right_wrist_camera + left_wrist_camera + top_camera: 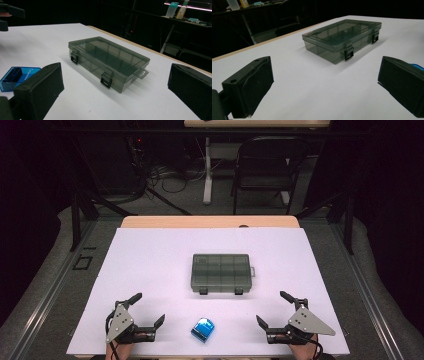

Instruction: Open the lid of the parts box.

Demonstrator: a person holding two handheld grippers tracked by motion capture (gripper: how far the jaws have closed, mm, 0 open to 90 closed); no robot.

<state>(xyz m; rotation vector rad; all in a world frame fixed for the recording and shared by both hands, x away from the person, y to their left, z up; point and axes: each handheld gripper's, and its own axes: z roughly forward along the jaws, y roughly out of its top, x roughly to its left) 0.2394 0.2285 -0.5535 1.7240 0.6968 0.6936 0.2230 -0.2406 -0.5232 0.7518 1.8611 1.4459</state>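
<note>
both tongs apart, empty — left gripper, right gripper. grey organiser box latched; approach its two front latches squarely, avoid the blue case.
</note>
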